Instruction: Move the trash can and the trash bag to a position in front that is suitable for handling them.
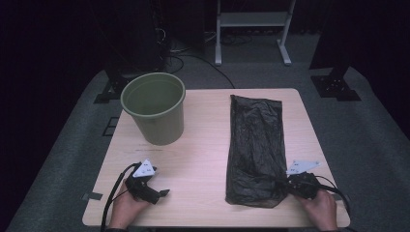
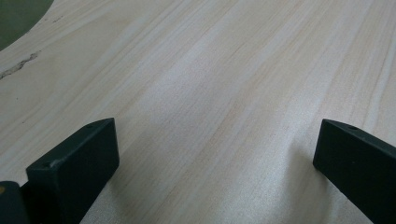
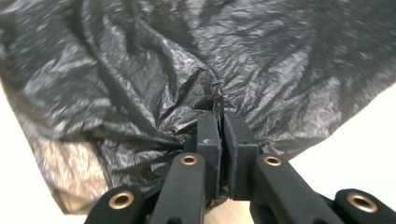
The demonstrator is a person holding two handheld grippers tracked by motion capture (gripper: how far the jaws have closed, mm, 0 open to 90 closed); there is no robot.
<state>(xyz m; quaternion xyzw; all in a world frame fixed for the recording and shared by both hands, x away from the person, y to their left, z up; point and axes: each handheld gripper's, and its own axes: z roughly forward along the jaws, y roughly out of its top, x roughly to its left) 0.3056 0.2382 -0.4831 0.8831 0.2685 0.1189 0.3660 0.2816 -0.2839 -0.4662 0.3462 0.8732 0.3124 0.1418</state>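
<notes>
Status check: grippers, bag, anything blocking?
Right gripper shut on black bag. Left gripper open over bare table. Green bucket stands apart; nothing blocking.

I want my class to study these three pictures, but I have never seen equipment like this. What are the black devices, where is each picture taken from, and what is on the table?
A person holds a two-jaw gripper in each hand. The high view looks down on a wooden table bearing a green bucket and a flattened black plastic bag. The other two pictures come from cameras riding on the grippers. The left gripper rests with jaws wide apart over bare wood, holding nothing. The right gripper has its jaws shut on a pinched fold of the bag near its closest edge.
</notes>
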